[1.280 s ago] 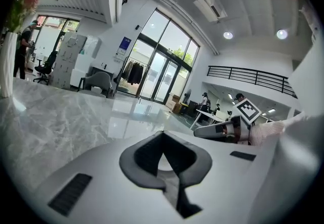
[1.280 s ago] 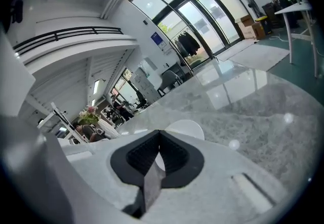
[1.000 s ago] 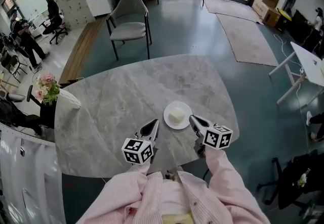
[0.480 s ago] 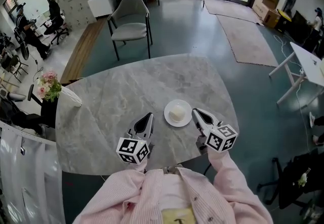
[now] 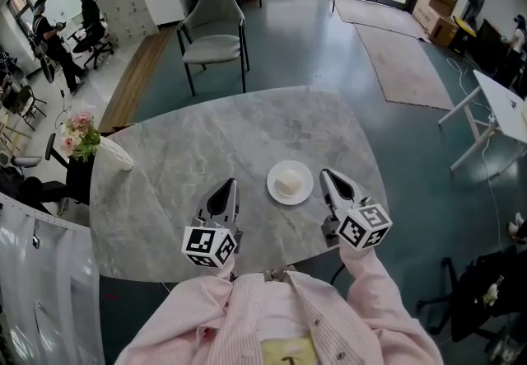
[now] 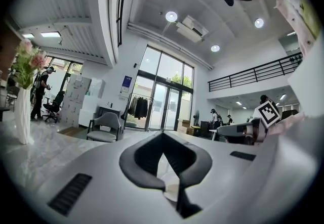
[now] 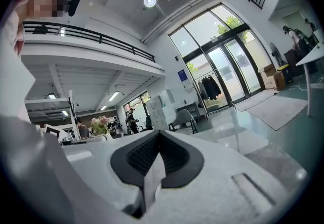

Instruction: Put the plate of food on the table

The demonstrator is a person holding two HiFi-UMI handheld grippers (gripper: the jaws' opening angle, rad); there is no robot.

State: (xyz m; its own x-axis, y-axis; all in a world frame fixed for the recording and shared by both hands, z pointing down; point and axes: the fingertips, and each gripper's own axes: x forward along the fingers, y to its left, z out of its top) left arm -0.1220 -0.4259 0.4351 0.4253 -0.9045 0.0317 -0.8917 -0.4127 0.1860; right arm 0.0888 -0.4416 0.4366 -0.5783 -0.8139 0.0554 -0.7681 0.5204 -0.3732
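Well, the left gripper (image 5: 228, 185) is closed tight with nothing in it, and so is the right gripper (image 5: 328, 176). The white plate (image 5: 302, 191) sits between them, touching neither. It holds a pale lump of food (image 5: 288, 183) and rests on the grey table (image 5: 189, 149).
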